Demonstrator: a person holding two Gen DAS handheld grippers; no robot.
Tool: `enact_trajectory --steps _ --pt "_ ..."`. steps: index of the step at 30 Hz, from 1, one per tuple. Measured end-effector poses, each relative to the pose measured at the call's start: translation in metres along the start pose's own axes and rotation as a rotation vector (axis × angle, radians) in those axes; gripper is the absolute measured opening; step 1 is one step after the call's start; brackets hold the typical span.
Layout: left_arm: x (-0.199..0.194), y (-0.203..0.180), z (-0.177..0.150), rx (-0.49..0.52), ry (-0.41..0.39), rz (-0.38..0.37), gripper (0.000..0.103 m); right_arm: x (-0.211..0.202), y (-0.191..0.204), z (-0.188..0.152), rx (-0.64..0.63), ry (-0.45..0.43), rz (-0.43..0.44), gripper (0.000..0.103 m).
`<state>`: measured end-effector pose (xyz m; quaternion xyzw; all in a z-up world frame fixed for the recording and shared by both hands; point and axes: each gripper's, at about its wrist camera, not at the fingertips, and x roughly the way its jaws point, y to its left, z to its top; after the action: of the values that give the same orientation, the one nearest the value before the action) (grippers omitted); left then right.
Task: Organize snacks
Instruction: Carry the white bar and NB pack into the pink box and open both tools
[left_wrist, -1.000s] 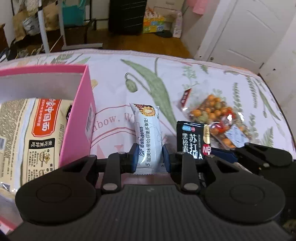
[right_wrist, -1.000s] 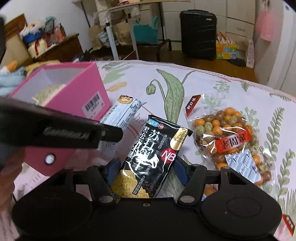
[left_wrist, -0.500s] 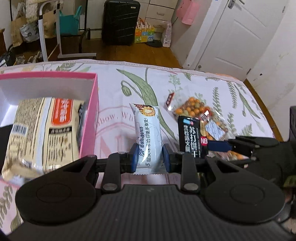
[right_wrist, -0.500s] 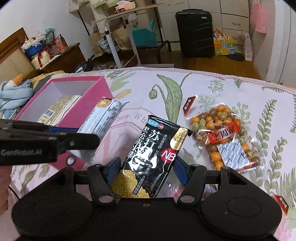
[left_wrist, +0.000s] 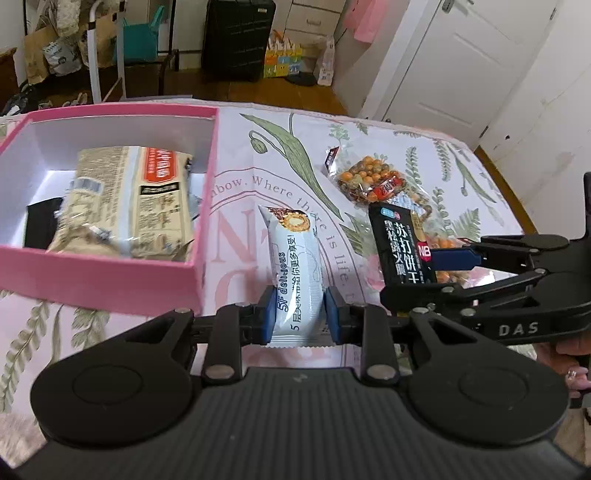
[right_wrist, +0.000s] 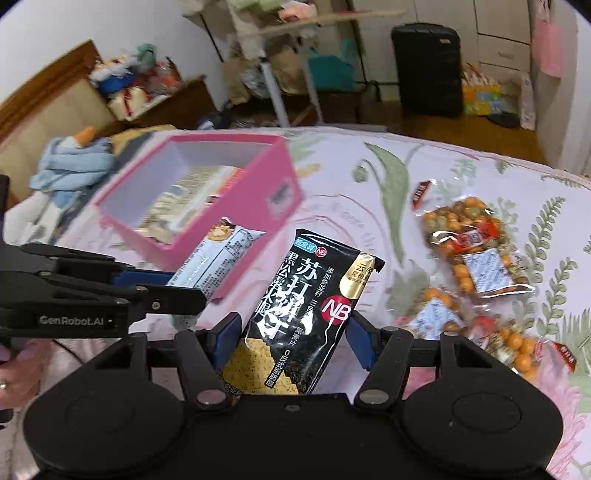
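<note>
A floral-print pink and green bedspread (left_wrist: 424, 147) is seen as the work surface; its far edge (right_wrist: 461, 147) is met by wooden floor, w/ a black suitcase (left_wrist: 238, 38) and a white door (left_wrist: 454, 62) beyond. Open cloth is left between the open-topped pink cardboard box (left_wrist: 99, 275) and the snack bags to its right. In the right wrist view the box's near corner is partly overlapped by the white packet.

The left gripper (left_wrist: 300, 314) is clenched on a white plastic wafer-biscuit packet (left_wrist: 295, 266), gripped near its bottom end by the blue pads (left_wrist: 267, 314) and pointing away from the camera. It is held just right of the box's right wall, not inside it, above the cloth.

The right gripper (right_wrist: 290, 343) is closed around a black foil soda-cracker packet (right_wrist: 314, 306), both blue pads (right_wrist: 360, 341) pressed on its lower sides, packet tilted slightly. It is held clear of the box, to the right of the left gripper.

Inside the box, white-lined, a beige and orange printed snack bag (left_wrist: 140, 195) is laid across the floor, approx. filling the middle; a flat black item (left_wrist: 40, 225) is seen at the left, partly under it. Room is left along the far wall.

On the cloth, clear bags of orange and green coated nuts (right_wrist: 476, 247) are laid to the right, w/ more nearer the edge (right_wrist: 513, 343).
</note>
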<state>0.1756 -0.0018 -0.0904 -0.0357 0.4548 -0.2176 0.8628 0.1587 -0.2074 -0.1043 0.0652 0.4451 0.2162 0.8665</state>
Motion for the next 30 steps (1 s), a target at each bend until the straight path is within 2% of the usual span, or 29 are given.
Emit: enact_trajectory --steps 4,9,13,16,23,30 --pt "-0.028 0.008 -0.006 -0.007 -0.037 0.016 0.027 -0.017 0.023 0.004 -0.028 -0.025 0.037 0.067" --pt "-0.064 0.025 0.000 -0.019 -0.107 0.047 0.027 -0.031 0.058 0.031 -0.070 -0.059 0.086 0.067" --pt "-0.091 0.048 0.008 -0.048 -0.175 0.089 0.027 -0.022 0.094 0.059 -0.145 -0.077 0.114 0.067" --pt "-0.102 0.074 0.010 -0.107 -0.217 0.125 0.027 -0.005 0.115 0.075 -0.185 -0.095 0.124 0.067" --pt "-0.086 0.140 0.029 -0.239 -0.258 0.179 0.027 0.066 0.136 0.110 -0.182 -0.068 0.136 0.067" --pt "-0.037 0.194 0.054 -0.332 -0.187 0.222 0.027 0.134 0.149 0.131 -0.237 -0.018 0.075 0.067"
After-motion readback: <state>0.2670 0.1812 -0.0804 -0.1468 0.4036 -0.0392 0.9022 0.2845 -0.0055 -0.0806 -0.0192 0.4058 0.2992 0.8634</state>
